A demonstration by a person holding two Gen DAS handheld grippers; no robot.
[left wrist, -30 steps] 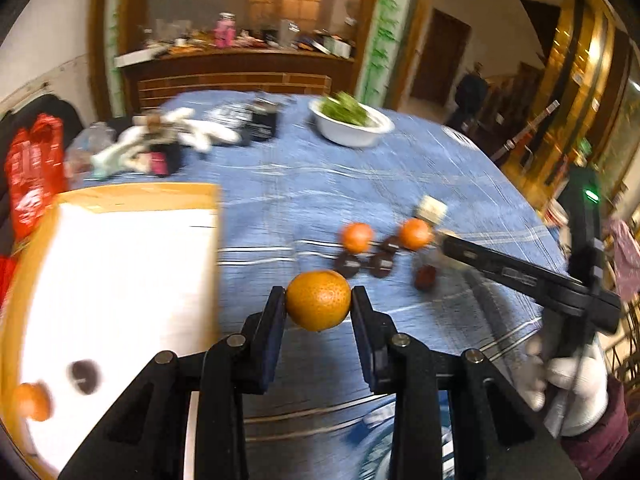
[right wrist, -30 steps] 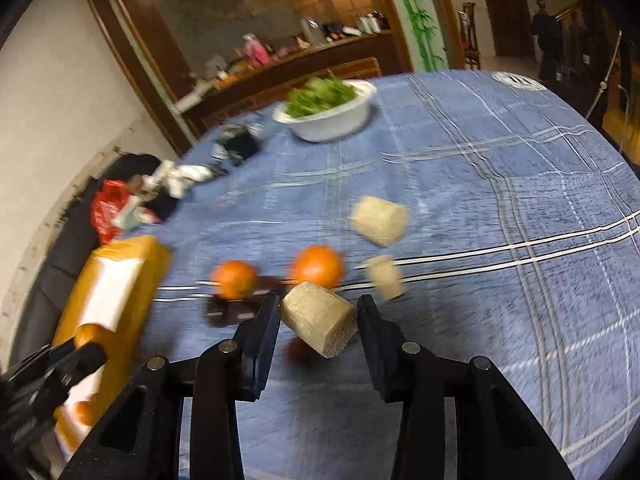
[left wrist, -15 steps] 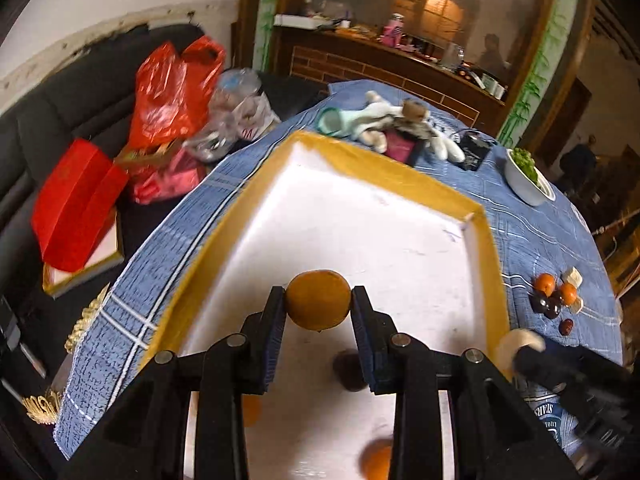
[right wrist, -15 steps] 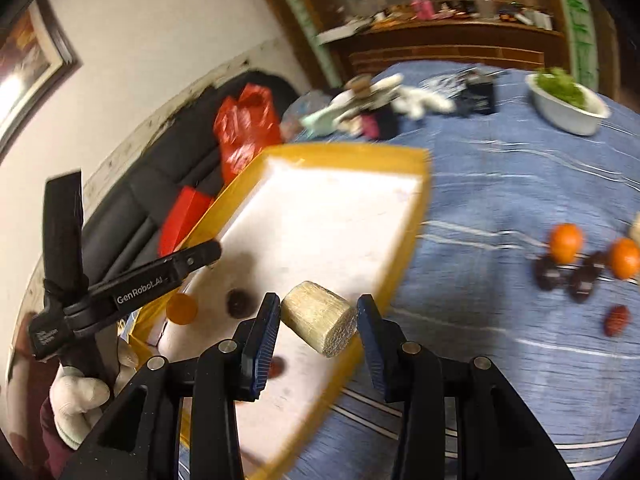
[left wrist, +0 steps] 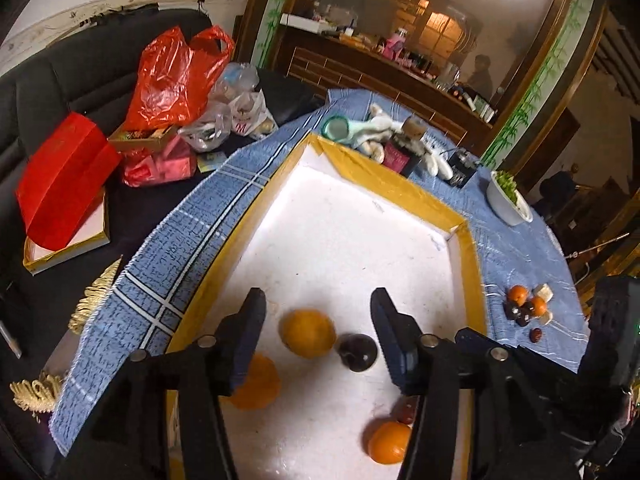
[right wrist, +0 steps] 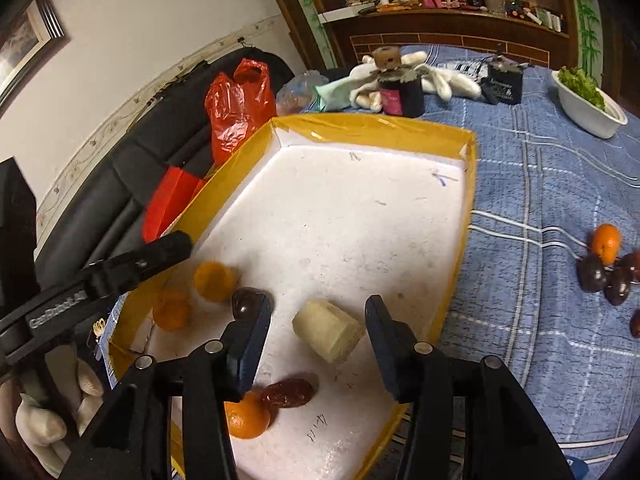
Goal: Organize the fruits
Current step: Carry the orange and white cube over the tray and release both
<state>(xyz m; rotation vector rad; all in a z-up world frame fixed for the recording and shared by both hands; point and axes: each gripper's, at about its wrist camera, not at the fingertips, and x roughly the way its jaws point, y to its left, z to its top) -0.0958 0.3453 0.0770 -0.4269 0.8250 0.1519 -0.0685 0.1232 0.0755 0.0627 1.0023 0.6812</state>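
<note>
Both grippers are hanging over the yellow-rimmed tray (right wrist: 460,248), whose white floor ahead of us is lying bare up to its far rim. We are spreading the left gripper (left wrist: 318,312) wide around a mandarin (left wrist: 307,333); the right gripper (right wrist: 318,322), equally wide, is framing a pale cut chunk (right wrist: 328,335), touching neither finger.

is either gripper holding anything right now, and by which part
Nothing is held. The left gripper is open above an orange in the tray; the right gripper is open around a pale cylinder piece.
</note>
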